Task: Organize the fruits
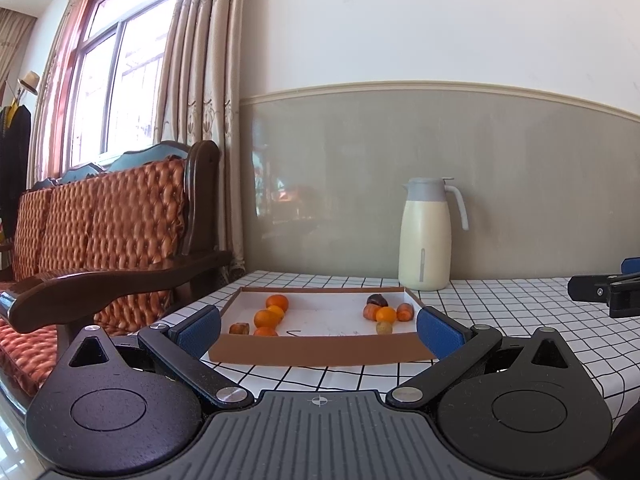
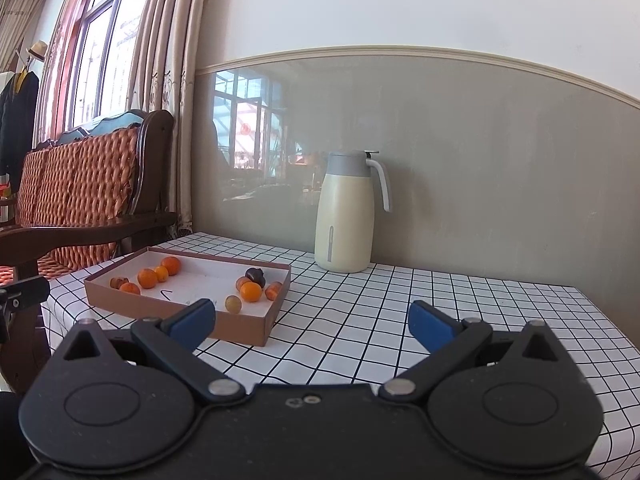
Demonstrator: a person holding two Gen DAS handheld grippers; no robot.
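Observation:
A shallow brown cardboard box [image 1: 320,350] with a white floor sits on the checked tablecloth. Several small orange fruits [image 1: 266,318] and one brownish fruit [image 1: 239,328] lie at its left end. At its right end lie a dark fruit [image 1: 377,300], orange fruits [image 1: 386,314] and a pale one [image 1: 384,327]. My left gripper [image 1: 318,326] is open and empty just before the box's near wall. My right gripper [image 2: 312,322] is open and empty, right of the box [image 2: 240,326]; the fruits [image 2: 251,291] lie ahead to its left.
A cream thermos jug [image 1: 426,236] stands at the back by the grey wall. The right gripper's black tip [image 1: 604,290] shows at the right edge of the left view. A wooden sofa [image 1: 104,232] with orange cushions stands left of the table.

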